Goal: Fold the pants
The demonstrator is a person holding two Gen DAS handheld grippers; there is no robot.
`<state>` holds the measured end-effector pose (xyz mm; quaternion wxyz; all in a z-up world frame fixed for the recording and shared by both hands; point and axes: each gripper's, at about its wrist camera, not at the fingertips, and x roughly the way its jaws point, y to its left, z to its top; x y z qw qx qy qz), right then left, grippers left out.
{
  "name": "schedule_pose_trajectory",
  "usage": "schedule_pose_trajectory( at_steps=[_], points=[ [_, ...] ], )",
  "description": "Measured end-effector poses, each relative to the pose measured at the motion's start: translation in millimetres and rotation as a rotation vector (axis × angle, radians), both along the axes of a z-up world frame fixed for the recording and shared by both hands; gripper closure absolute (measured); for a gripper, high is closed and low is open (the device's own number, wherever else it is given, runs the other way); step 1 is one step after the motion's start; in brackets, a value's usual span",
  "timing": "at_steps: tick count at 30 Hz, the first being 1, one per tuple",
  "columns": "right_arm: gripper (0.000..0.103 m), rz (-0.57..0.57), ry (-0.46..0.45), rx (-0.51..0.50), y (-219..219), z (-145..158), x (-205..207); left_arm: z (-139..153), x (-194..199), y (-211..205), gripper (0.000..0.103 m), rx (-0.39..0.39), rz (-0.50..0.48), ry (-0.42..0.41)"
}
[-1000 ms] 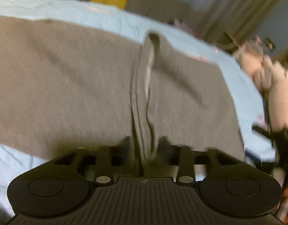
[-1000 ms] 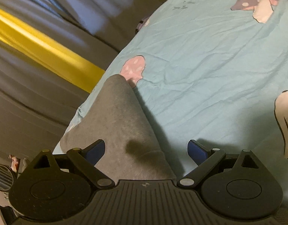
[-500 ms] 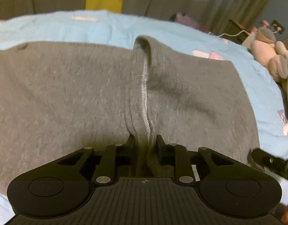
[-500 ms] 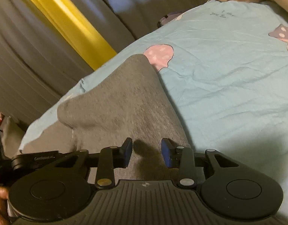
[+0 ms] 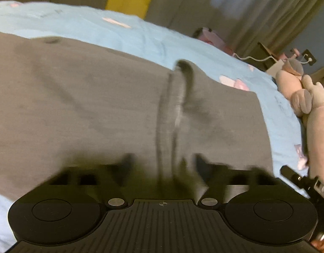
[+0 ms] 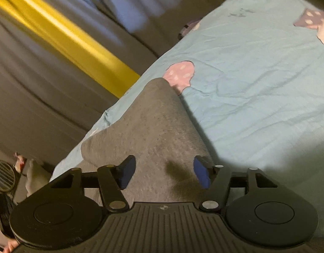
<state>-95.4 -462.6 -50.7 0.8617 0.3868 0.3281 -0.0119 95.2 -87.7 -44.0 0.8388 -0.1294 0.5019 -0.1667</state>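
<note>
Left gripper (image 5: 164,164): jaws just sprang apart, seam ridge loose between | right gripper (image 6: 164,172): jaws reopening, spread over cloth | pants (image 5: 88,105): flat on sheet (image 5: 119,31), 12 o'clock | fold released, next fold due.

No legible text, brand or number appears in either view. Small dark handwriting-like marks stand on the light-blue bedsheet (image 6: 257,80) at about one o'clock in the right wrist view, too small to read. Whitish characters on a black device (image 5: 316,187) at four o'clock in the left wrist view are blurred and cut off.
</note>
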Motion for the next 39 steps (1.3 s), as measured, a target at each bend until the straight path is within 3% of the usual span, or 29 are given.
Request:
schedule_pose_trajectory(
  at_steps=[5,6,7,8,10,11,12,15,16,17,18,22,27,31,32,35,37,38,39],
  points=[
    [0.036,0.004,-0.014,0.010,-1,0,0,-29,25,-32,0.016,0.056,-0.007,0.123],
    [0.036,0.006,-0.013,-0.007,1,1,0,-30,27,-39,0.024,0.078,-0.018,0.102],
    [0.036,0.011,-0.001,-0.040,5,3,2,-28,25,-44,0.061,0.103,-0.036,0.068],
    [0.037,0.023,0.014,-0.084,11,4,5,-25,24,-47,0.079,0.103,-0.058,0.047],
    [0.052,0.051,0.072,-0.191,26,7,12,-18,21,-44,0.086,0.062,-0.051,0.043],
    [0.070,0.074,0.099,-0.219,33,5,17,-15,20,-41,0.086,0.039,-0.052,0.034],
    [0.079,0.103,0.107,-0.201,37,3,20,-11,17,-34,0.087,0.016,-0.049,0.022],
    [0.082,0.189,0.011,0.007,34,-2,16,6,12,-10,0.089,-0.064,-0.043,-0.008],
    [0.082,0.179,-0.008,0.006,33,0,12,8,9,-3,0.089,-0.071,-0.035,-0.020],
    [0.079,0.135,-0.005,-0.034,30,2,8,11,8,4,0.089,-0.071,-0.028,-0.030],
    [0.070,0.075,0.010,-0.065,26,3,6,12,6,10,0.089,-0.060,-0.017,-0.040],
    [0.068,-0.121,0.107,-0.124,12,-1,3,1,11,26,0.089,-0.076,0.015,0.002],
    [0.064,-0.054,0.047,-0.134,23,7,8,-9,3,16,0.088,-0.018,-0.011,-0.029],
    [0.060,0.070,0.032,-0.008,26,-2,20,-12,6,12,0.086,-0.014,-0.002,-0.011],
    [0.059,0.078,0.058,-0.013,30,-7,22,-13,6,18,0.083,-0.022,0.005,-0.003],
    [0.059,-0.051,0.085,-0.179,31,-2,19,-13,12,24,0.073,-0.013,0.036,0.004],
    [0.033,-0.114,0.076,-0.260,33,5,15,-10,15,26,0.062,-0.014,0.045,-0.024],
    [0.024,-0.117,0.059,-0.232,31,5,11,-8,17,26,0.057,-0.020,0.042,-0.037],
    [0.024,-0.106,0.046,-0.190,29,3,8,-7,20,25,0.043,-0.028,0.040,-0.042]
  ],
)
